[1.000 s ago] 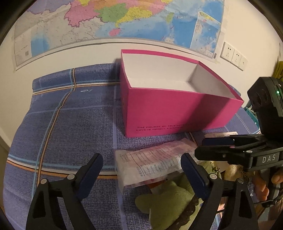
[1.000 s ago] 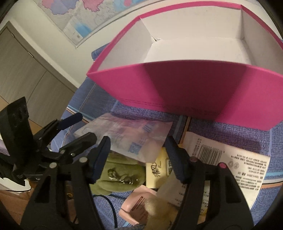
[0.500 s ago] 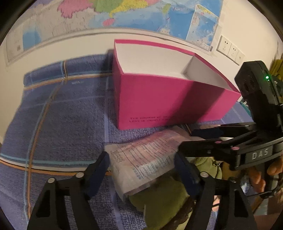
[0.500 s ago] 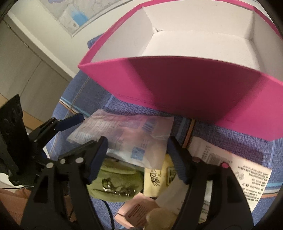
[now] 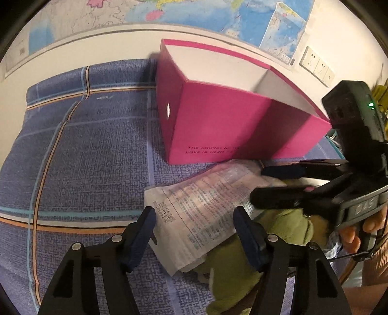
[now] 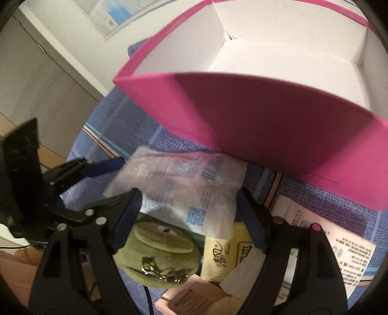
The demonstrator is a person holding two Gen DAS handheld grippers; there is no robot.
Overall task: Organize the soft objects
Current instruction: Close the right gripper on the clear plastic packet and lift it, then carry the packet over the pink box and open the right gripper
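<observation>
A clear plastic packet [image 5: 206, 206] printed with small text lies on the blue cloth in front of the pink box [image 5: 230, 121], partly on top of a green plush toy [image 5: 242, 271]. My left gripper [image 5: 194, 230] straddles the packet's near end and its jaws are closing, the pads beside the packet without clearly pressing it. My right gripper [image 5: 271, 185] reaches in from the right around the packet's other end. In the right wrist view the right gripper [image 6: 189, 213] is opening over the packet [image 6: 184, 189] and the plush [image 6: 157, 252]. The left gripper [image 6: 106, 181] shows there at the left.
The pink box [image 6: 266, 126] is open-topped with a white inside and stands close behind the pile. A yellow tissue pack [image 6: 223, 256], a white printed packet [image 6: 339, 240] and a pink packet [image 6: 194, 295] lie by the plush. A wall with a map [image 5: 218, 14] stands behind.
The left jaws have narrowed around the packet and the right jaws have widened. Both grippers have drawn closer to the packet, the right one reaching further in over its end.
</observation>
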